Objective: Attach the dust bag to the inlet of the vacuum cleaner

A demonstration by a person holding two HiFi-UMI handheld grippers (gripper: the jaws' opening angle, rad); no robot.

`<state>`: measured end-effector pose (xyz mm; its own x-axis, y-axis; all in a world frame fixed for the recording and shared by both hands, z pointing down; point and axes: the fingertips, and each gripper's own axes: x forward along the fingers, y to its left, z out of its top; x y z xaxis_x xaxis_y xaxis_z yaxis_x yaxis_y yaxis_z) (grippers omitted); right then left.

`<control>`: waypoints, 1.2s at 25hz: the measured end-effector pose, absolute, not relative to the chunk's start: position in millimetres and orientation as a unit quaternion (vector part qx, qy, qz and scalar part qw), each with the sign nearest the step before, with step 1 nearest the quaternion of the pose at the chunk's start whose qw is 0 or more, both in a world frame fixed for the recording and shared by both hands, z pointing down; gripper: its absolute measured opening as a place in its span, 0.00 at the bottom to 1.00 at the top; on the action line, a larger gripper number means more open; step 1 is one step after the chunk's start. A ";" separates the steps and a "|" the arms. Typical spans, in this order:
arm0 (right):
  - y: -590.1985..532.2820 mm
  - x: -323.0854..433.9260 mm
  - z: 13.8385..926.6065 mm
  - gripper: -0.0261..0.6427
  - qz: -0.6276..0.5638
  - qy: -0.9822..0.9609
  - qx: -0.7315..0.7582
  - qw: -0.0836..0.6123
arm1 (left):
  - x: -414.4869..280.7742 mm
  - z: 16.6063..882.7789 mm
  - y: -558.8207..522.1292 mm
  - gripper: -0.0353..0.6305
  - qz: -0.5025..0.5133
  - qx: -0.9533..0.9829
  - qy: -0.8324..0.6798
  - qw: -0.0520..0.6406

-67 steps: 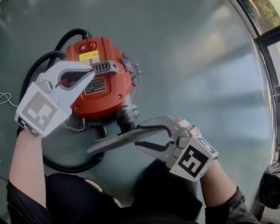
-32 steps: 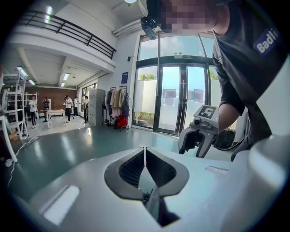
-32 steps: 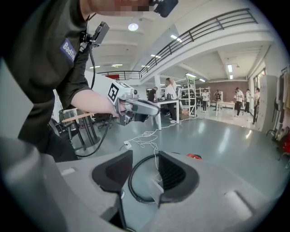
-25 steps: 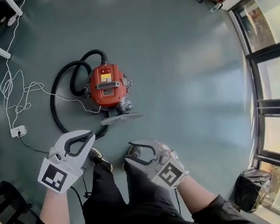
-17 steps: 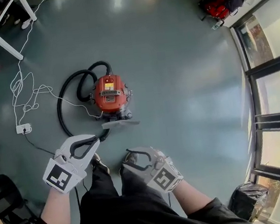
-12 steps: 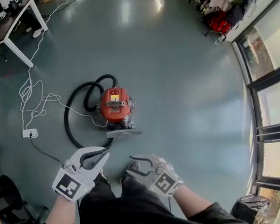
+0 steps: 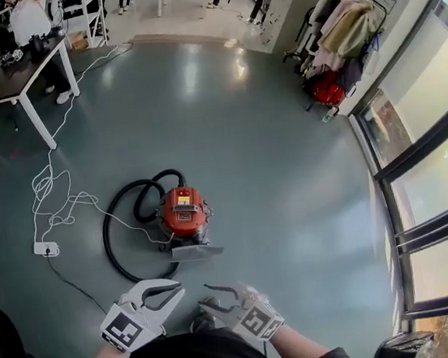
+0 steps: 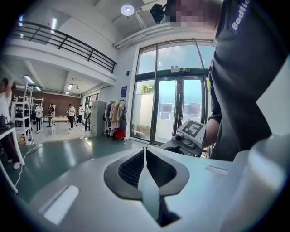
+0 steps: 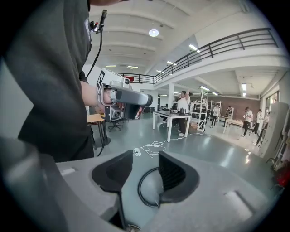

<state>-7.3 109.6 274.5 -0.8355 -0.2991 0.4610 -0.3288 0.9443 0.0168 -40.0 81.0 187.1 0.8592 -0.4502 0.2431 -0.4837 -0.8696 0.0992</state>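
The red vacuum cleaner (image 7: 184,214) stands on the grey-green floor, its black hose (image 7: 120,229) looped to its left. A flat grey dust bag (image 7: 197,252) lies against the vacuum's near side; whether it is joined to the inlet I cannot tell. My left gripper (image 7: 173,292) is held low, well short of the vacuum; in the left gripper view its pads meet, so the left gripper (image 8: 145,156) is shut and empty. My right gripper (image 7: 208,296) hangs beside it, and the right gripper (image 9: 145,174) is open with floor showing between its jaws.
A white cable (image 7: 54,196) runs to a power strip (image 7: 45,248) left of the hose. A white-legged table (image 7: 14,79) stands at the far left. Clothes and a red bag (image 7: 326,87) sit by the window wall (image 7: 427,164). A black bin bag (image 7: 398,352) is at the bottom right.
The view has pulled up and back from the vacuum. Both grippers have come away from it; the right one has let go of the dust bag, which stays by the vacuum.
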 end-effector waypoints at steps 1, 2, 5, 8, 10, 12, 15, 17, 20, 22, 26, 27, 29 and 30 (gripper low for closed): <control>113.2 -16.2 270.0 0.29 0.032 -0.958 0.170 0.231 | -45.3 184.5 86.0 0.11 0.106 0.962 -0.240 0.073; 115.1 -26.0 263.6 0.29 0.033 -0.958 0.177 0.222 | -51.4 181.4 90.2 0.11 0.105 0.964 -0.237 0.067; 118.6 -50.7 242.5 0.29 0.052 -0.957 0.216 0.185 | -75.3 170.3 104.9 0.11 0.100 0.966 -0.232 0.049; 119.5 -54.9 228.7 0.29 0.089 -0.948 0.265 0.151 | -93.9 164.1 120.7 0.10 0.094 0.969 -0.226 0.041; 124.0 -50.3 222.5 0.29 0.109 -0.940 0.293 0.137 | -100.5 164.6 134.4 0.10 0.094 0.971 -0.218 0.038; 131.8 -46.8 216.3 0.29 0.120 -0.933 0.315 0.127 | -105.9 166.2 149.1 0.10 0.094 0.973 -0.209 0.037; 144.6 -48.9 207.9 0.28 0.125 -0.927 0.331 0.119 | -112.5 169.4 166.3 0.08 0.093 0.975 -0.197 0.040; 154.3 -54.4 203.1 0.28 0.121 -0.929 0.328 0.120 | -113.7 172.4 176.1 0.08 0.092 0.976 -0.192 0.047; 166.9 -56.0 197.5 0.28 0.115 -0.936 0.312 0.113 | -105.5 166.4 188.5 0.08 0.092 0.976 -0.194 0.044; 170.8 -52.2 197.0 0.28 0.114 -0.942 0.298 0.105 | -96.2 160.6 194.4 0.08 0.096 0.974 -0.201 0.036; 176.1 -36.8 190.5 0.28 0.105 -0.953 0.270 0.093 | -73.1 162.9 203.9 0.08 0.107 0.968 -0.222 0.040; 178.2 -28.7 186.9 0.27 0.105 -0.954 0.266 0.089 | -64.8 164.7 206.8 0.08 0.108 0.967 -0.226 0.043; 182.2 -7.9 184.0 0.26 0.113 -0.955 0.263 0.078 | -46.6 167.0 212.3 0.08 0.110 0.965 -0.234 0.047; 183.9 4.0 185.6 0.26 0.122 -0.954 0.265 0.074 | -37.4 167.5 214.4 0.08 0.110 0.964 -0.238 0.049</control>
<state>4.0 183.9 185.6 -0.8489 -0.4872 0.2048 -0.5230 0.8302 -0.1930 -37.4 214.4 167.5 0.8626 -0.4478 0.2352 -0.4692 -0.8821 0.0415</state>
